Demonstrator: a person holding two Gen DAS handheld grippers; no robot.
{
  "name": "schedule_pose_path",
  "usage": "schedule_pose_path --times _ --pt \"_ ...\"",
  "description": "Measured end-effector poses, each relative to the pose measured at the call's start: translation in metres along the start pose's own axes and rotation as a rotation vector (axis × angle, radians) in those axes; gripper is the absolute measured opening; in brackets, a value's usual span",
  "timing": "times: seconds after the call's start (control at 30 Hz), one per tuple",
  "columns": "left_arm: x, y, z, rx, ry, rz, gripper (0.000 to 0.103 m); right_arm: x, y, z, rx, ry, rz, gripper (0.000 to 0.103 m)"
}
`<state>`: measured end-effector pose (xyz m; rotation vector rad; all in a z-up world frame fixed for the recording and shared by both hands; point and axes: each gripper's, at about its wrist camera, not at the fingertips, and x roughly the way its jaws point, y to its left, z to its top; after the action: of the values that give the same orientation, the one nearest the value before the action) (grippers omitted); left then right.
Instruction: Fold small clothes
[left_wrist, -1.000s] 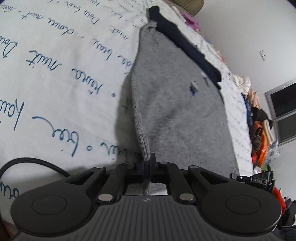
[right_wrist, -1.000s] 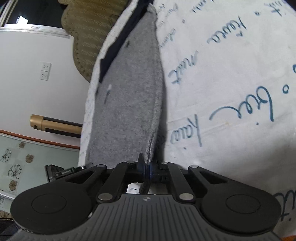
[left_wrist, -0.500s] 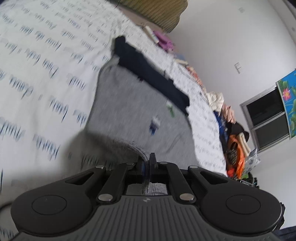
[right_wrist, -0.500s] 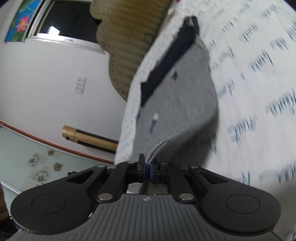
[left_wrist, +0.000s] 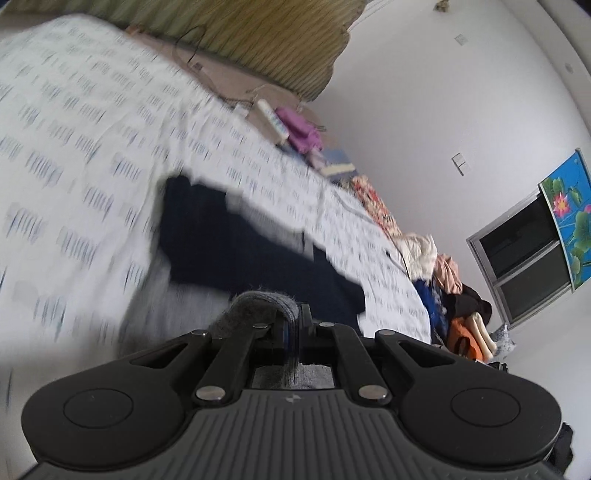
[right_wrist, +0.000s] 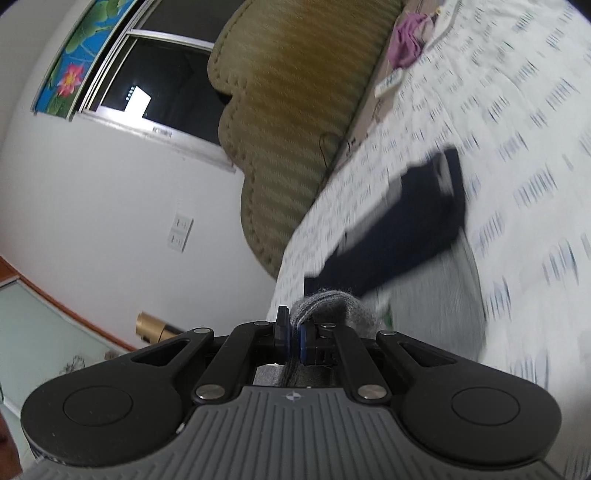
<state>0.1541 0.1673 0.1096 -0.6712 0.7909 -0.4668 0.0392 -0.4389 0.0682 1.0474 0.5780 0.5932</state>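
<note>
I see soft, even room light; the bedsheet (left_wrist: 92, 155) and dark band (right_wrist: 417, 221) smear with motion blur, near gripper bodies stay sharp, and fisheye bends the walls.

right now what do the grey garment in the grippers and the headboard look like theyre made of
Grey garment: soft knit, likely cotton jersey or fleece, matte; loose fuzzy fibres show along the pinched fold. Headboard: padded upholstery, olive-tan, woven or ribbed fabric by its fine diagonal stripes and stitched scalloped edge; could be textured vinyl.

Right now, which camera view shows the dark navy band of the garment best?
The left wrist view: the dark navy band lies broad across mid-frame, though blurred. The right wrist view shows it narrower, at a slant, equally blurred.
</note>
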Motion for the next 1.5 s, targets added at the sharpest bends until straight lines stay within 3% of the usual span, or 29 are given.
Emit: schedule_pose_path --times 0.2,0.33,0.4,0.47,0.5,0.53,0.57,0.63,0.7,0.8,0.87,0.93,1.0,1.03,1.1,1.13,1.23,1.27,1.33,1.37,1.43,1.47,1.5 --pt "0.079 0.028 0.081 -0.054 -0.054 0.07 0.004 0.067 -0.032 0.09 0.026 -0.07 -0.015 0.009" --pt "0.142 0.073 0.098 -0.144 -0.057 0.224 0.004 0.119 -0.091 0.131 0.149 -0.069 -0.132 0.011" --pt "0.157 0.082 0.1 -0.169 -0.058 0.231 0.005 0.142 -0.121 0.137 0.221 -0.044 -0.201 0.017" --pt "0.156 0.079 0.102 -0.168 -0.082 0.173 0.01 0.153 -0.136 0.138 0.265 -0.032 -0.246 0.025" --pt "0.151 0.075 0.103 -0.149 -0.113 0.137 0.015 0.155 -0.137 0.138 0.268 -0.039 -0.228 0.028" --pt "0.146 0.07 0.105 -0.12 -0.15 0.114 0.03 0.153 -0.135 0.138 0.253 -0.055 -0.2 0.038" --pt "0.14 0.063 0.109 -0.09 -0.18 0.113 0.057 0.152 -0.13 0.14 0.229 -0.074 -0.18 0.051" --pt "0.13 0.052 0.113 -0.041 -0.248 0.141 0.088 0.148 -0.12 0.143 0.182 -0.089 -0.18 0.059" --pt "0.123 0.039 0.11 0.041 -0.308 0.22 0.088 0.145 -0.109 0.146 0.139 -0.082 -0.187 0.059" --pt "0.137 0.021 0.093 0.224 -0.29 0.445 0.087 0.146 -0.087 0.145 0.027 -0.039 -0.256 0.059" --pt "0.16 0.007 0.069 0.411 -0.258 0.603 0.087 0.148 -0.071 0.136 -0.096 -0.004 -0.36 0.059" --pt "0.184 0.011 0.056 0.479 -0.176 0.691 0.087 0.155 -0.063 0.127 -0.22 0.019 -0.512 0.059" --pt "0.211 0.019 0.048 0.495 -0.076 0.723 0.077 0.165 -0.069 0.121 -0.245 0.059 -0.593 0.058" --pt "0.222 0.022 0.047 0.499 -0.05 0.749 0.062 0.168 -0.076 0.12 -0.226 0.087 -0.614 0.055" --pt "0.228 0.021 0.048 0.474 -0.053 0.749 0.023 0.176 -0.083 0.117 -0.225 0.099 -0.598 0.04" --pt "0.23 0.019 0.054 0.449 -0.055 0.747 0.009 0.179 -0.082 0.117 -0.246 0.103 -0.587 0.019" --pt "0.227 0.02 0.06 0.377 -0.069 0.77 0.009 0.176 -0.063 0.118 -0.329 0.058 -0.576 0.018" --pt "0.232 0.025 0.056 0.394 -0.054 0.789 0.009 0.174 -0.06 0.12 -0.343 0.036 -0.573 0.018" --pt "0.238 0.018 0.038 0.526 -0.091 0.831 0.009 0.181 -0.08 0.123 -0.296 0.079 -0.635 0.018" --pt "0.237 0.013 0.032 0.553 -0.109 0.84 0.011 0.184 -0.09 0.122 -0.271 0.097 -0.64 0.023" --pt "0.221 0.001 0.021 0.56 -0.159 0.817 0.015 0.173 -0.088 0.117 -0.228 0.04 -0.587 0.032" --pt "0.208 -0.005 0.016 0.558 -0.195 0.813 0.016 0.163 -0.084 0.114 -0.182 0.019 -0.563 0.046" --pt "0.188 -0.011 0.007 0.543 -0.252 0.811 0.02 0.153 -0.078 0.111 -0.148 0.004 -0.534 0.051"
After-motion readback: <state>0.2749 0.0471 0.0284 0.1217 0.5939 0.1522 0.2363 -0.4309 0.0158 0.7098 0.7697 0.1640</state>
